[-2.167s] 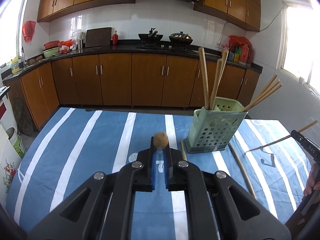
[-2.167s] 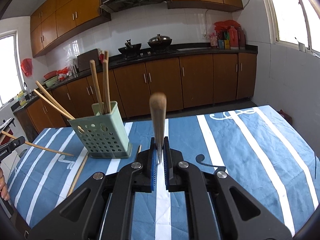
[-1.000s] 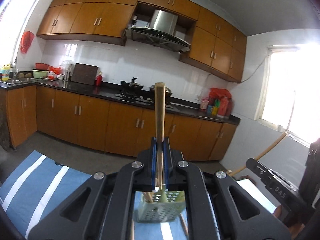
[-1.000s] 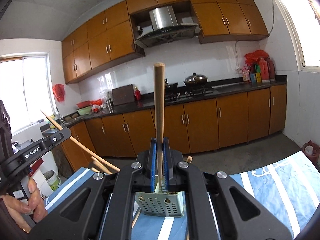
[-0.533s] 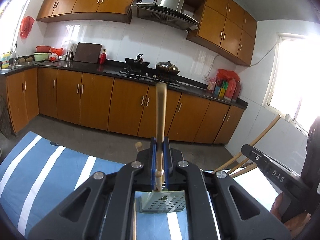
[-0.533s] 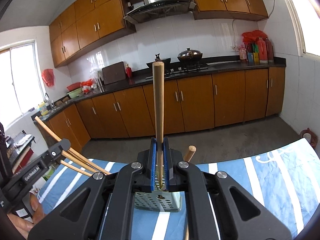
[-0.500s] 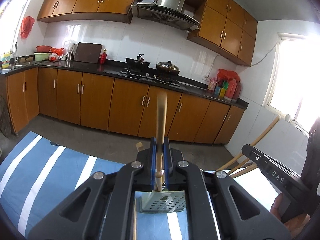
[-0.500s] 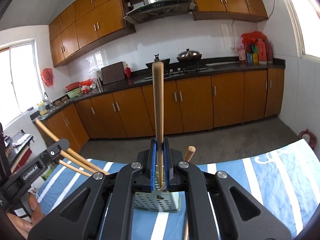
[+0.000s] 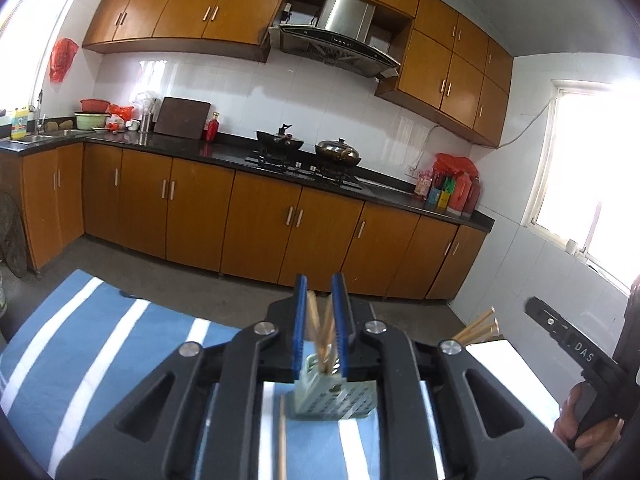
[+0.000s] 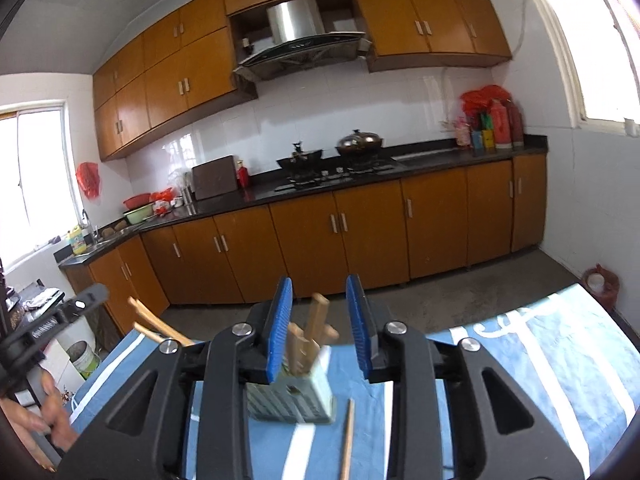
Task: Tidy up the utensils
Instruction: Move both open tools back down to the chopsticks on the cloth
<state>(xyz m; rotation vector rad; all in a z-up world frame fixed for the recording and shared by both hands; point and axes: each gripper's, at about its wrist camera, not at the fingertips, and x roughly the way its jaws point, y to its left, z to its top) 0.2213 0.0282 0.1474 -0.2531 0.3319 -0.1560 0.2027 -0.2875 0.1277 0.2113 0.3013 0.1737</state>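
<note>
Both wooden sticks have left their grips since half a second ago and now stand in the green utensil holder with the others. Nearest in the left wrist view, the left tongs [image 9: 320, 320] are spread apart with nothing between the blue pads. Just beyond and below them sits the green utensil holder [image 9: 334, 398] on the blue-and-white striped cloth [image 9: 100, 340] of the worktop, with wooden sticks [image 9: 322, 330] rising from it and leaning slightly apart. One loose wooden chopstick [image 9: 282, 440] lies on the cloth just left of the holder. At the right edge the other tool shows, with a few stick ends beside it.

From the right wrist view, the right tongs [image 10: 320, 322] are likewise spread wide and hold nothing. The holder [image 10: 294, 400] sits below them, blurred, with stick tops [image 10: 310, 334] poking up between the pads. A single chopstick [image 10: 347, 436] lies on the cloth just right of the holder. Farther back run brown kitchen cabinets [image 10: 340, 240] under a dark counter with a stove and pots [image 10: 332, 156].
</note>
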